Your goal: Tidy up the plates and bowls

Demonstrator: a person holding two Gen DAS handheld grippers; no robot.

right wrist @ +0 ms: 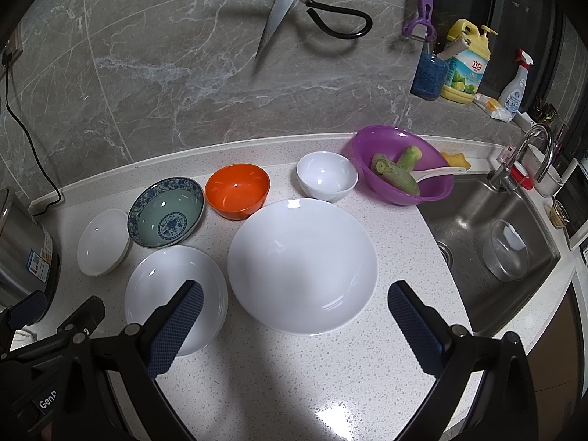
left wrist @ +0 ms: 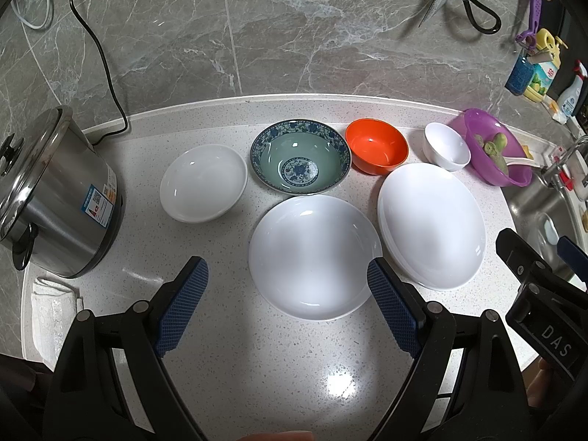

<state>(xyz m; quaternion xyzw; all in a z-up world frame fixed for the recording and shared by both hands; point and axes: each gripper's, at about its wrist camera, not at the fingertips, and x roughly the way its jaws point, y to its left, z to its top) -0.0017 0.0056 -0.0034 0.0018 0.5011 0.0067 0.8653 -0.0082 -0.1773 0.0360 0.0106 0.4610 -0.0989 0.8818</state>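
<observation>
On the speckled counter stand a large white plate (left wrist: pixel 433 224) (right wrist: pixel 303 266), a middle white plate (left wrist: pixel 312 257) (right wrist: pixel 172 290), a small white plate (left wrist: pixel 204 183) (right wrist: pixel 103 242), a blue-patterned bowl (left wrist: pixel 299 156) (right wrist: pixel 165 213), an orange bowl (left wrist: pixel 376 145) (right wrist: pixel 237 191) and a small white bowl (left wrist: pixel 446 147) (right wrist: pixel 327 176). My left gripper (left wrist: pixel 286 275) is open and empty above the near edge of the middle plate. My right gripper (right wrist: pixel 294 297) is open and empty above the near edge of the large plate; its body shows in the left wrist view (left wrist: pixel 533 275).
A steel rice cooker (left wrist: pixel 51 198) stands at the left with a folded cloth (left wrist: pixel 51 305) beside it. A purple bowl (right wrist: pixel 400 169) holds green vegetables and a white spoon. The sink (right wrist: pixel 496 250) lies to the right. Scissors (right wrist: pixel 290 3) hang on the wall.
</observation>
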